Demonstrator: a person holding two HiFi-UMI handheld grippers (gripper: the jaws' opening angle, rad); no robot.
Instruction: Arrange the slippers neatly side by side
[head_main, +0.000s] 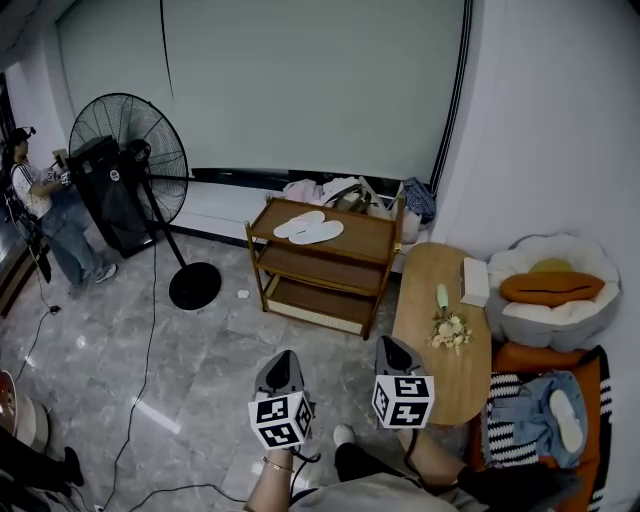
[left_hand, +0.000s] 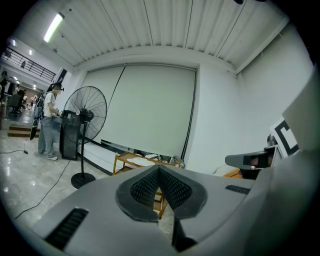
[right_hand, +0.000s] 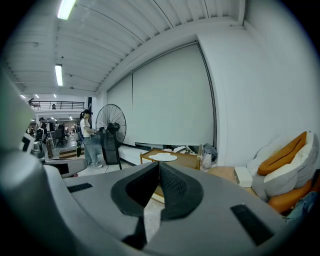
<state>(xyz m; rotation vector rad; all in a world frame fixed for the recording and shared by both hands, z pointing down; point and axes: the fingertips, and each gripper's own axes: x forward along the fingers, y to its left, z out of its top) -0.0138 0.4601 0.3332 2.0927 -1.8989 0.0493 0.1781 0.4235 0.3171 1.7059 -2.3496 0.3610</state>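
Observation:
Two white slippers (head_main: 309, 229) lie overlapping on the top shelf of a wooden rack (head_main: 375, 240) across the floor; they also show small in the left gripper view (left_hand: 140, 161) and the right gripper view (right_hand: 163, 157). My left gripper (head_main: 283, 361) and right gripper (head_main: 392, 347) hover side by side low in the head view, well short of the rack. Both point toward the rack, with their jaws shut tip to tip on nothing.
A standing fan (head_main: 135, 150) and a black box stand left of the rack, with a person (head_main: 45, 210) beside them and cables on the floor. An oval wooden table (head_main: 445, 330) with flowers and a tissue box sits right, by cushions (head_main: 550, 290). Bags lie behind the rack.

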